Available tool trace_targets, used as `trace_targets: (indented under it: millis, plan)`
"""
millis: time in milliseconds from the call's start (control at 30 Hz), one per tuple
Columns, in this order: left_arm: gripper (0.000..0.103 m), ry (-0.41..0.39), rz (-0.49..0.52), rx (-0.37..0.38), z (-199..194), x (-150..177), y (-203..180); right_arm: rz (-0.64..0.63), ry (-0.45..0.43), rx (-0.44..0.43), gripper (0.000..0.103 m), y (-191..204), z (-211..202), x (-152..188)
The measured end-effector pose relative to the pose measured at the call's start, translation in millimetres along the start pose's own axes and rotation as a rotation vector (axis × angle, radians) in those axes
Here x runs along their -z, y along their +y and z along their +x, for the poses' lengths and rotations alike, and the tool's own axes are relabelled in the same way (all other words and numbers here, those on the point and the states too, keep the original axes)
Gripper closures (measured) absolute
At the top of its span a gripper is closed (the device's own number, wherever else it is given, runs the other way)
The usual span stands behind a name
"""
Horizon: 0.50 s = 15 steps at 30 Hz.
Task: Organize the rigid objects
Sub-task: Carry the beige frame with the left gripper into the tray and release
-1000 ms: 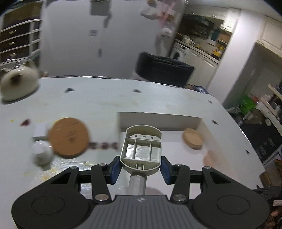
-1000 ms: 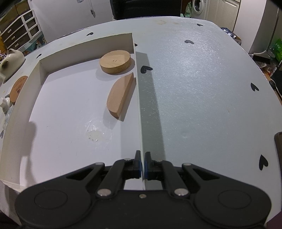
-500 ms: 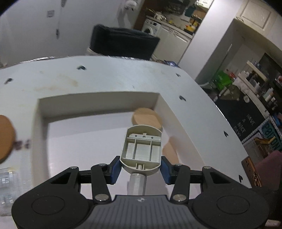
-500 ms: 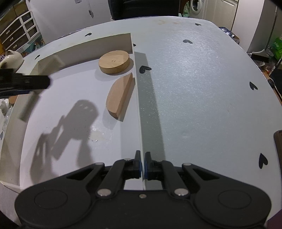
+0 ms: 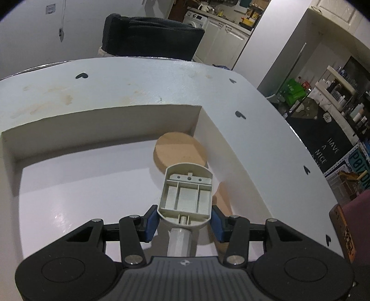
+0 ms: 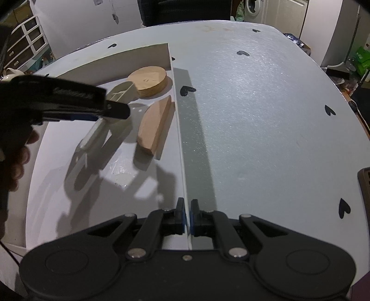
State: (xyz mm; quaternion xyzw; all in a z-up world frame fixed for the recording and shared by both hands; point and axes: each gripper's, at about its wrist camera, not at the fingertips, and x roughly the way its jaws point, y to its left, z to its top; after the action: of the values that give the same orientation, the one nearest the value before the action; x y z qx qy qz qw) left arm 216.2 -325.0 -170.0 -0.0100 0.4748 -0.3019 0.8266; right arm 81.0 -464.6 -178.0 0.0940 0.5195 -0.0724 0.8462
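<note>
**Setting the plastic piece down in the box**

My left gripper (image 5: 185, 218) hangs over the white box (image 5: 104, 120), its jaws just easing off the grey plastic piece (image 5: 187, 194) between them. I should lower it onto bare floor, clear of the wooden disc (image 6: 149, 81) and wooden half-round (image 6: 156, 122). My right gripper (image 6: 187, 216) stays clenched on the box's side wall, steadying it.

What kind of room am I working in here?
Most likely a home kitchen or dining area: a washing machine beside white cupboards, cluttered shelves, and a heart-patterned table.
</note>
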Motion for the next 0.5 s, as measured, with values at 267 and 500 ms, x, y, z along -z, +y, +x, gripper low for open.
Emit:
trace_targets:
  millis: [267, 500]
  plan:
    - [0.025, 0.029, 0.027, 0.002, -8.3, 5.2, -3.8, 0.006, 0.001, 0.004, 0.097, 0.8, 0.6, -0.1]
    - [0.014, 0.024, 0.048, -0.023, -26.5, 11.5, -5.0, 0.004, 0.0, 0.002, 0.098, 1.0, 0.7, -0.2]
